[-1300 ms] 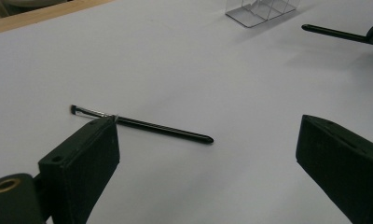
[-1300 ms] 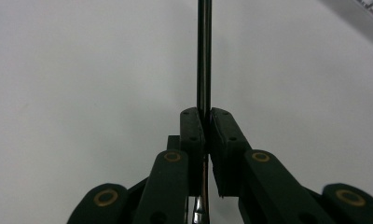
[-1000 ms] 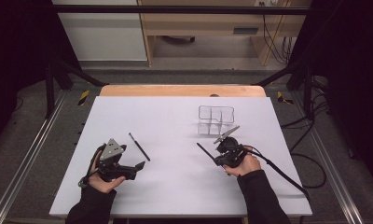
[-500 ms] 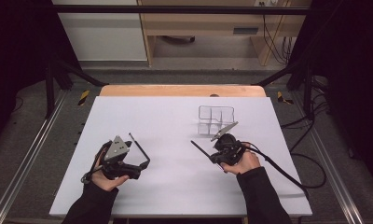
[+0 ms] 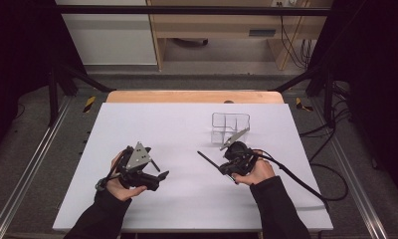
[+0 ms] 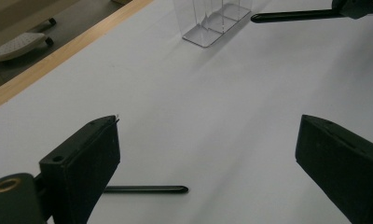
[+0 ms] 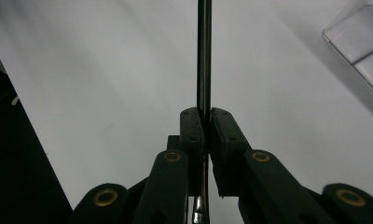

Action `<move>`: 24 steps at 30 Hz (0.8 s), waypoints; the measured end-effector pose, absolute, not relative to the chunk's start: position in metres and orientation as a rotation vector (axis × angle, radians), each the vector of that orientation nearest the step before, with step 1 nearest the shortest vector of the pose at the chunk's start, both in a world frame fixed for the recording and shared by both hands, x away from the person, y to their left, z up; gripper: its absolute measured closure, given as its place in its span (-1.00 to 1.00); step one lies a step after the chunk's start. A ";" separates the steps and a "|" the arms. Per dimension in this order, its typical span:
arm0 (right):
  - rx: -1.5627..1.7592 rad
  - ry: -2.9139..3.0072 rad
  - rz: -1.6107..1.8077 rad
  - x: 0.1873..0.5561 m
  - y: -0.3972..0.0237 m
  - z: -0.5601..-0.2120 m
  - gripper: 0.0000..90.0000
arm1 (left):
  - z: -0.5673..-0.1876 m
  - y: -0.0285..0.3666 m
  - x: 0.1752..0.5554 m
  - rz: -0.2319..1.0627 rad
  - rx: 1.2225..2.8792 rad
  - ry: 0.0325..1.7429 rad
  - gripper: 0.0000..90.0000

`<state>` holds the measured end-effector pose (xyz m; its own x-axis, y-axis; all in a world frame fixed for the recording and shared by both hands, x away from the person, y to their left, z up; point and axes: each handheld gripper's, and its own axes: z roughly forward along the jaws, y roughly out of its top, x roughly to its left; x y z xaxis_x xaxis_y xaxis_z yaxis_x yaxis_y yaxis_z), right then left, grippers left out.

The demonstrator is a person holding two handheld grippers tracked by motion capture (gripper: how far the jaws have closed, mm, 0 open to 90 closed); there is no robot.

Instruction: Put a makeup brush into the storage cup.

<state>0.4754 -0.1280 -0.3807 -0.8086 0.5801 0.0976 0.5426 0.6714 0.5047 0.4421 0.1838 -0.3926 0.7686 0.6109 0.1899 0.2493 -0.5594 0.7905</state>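
Observation:
A thin black pen (image 7: 203,56) is clamped between the jaws of my right gripper (image 7: 204,112). In the high view this pen (image 5: 209,160) sticks out up and to the left of the right gripper (image 5: 226,167), above the white table. A second black pen (image 6: 147,189) lies flat on the table, low between the wide-open jaws of my left gripper (image 6: 208,126). From above, the left gripper (image 5: 157,177) hovers over that pen (image 5: 155,165), its grey plate hiding most of it. A clear compartmented holder (image 5: 230,127) stands just beyond the right gripper.
The white table sheet (image 5: 187,129) has a wooden edge (image 5: 194,96) at the far side. A black cable (image 5: 296,181) trails from the right gripper toward the table's right edge. Metal frame rails (image 5: 28,164) run along both sides.
My left gripper has moved to the right and a little up, and now sits over the lying pen. The right gripper keeps its hold on its pen and has barely shifted.

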 end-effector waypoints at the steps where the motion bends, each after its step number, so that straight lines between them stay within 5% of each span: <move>1: 0.944 2.811 0.814 0.475 -0.127 -0.380 0.87 | -0.392 0.181 0.442 0.580 2.168 0.629 -0.88; 24: 0.872 2.896 0.826 0.477 -0.111 -0.380 0.87 | -0.389 0.143 0.446 0.597 2.282 0.441 -0.86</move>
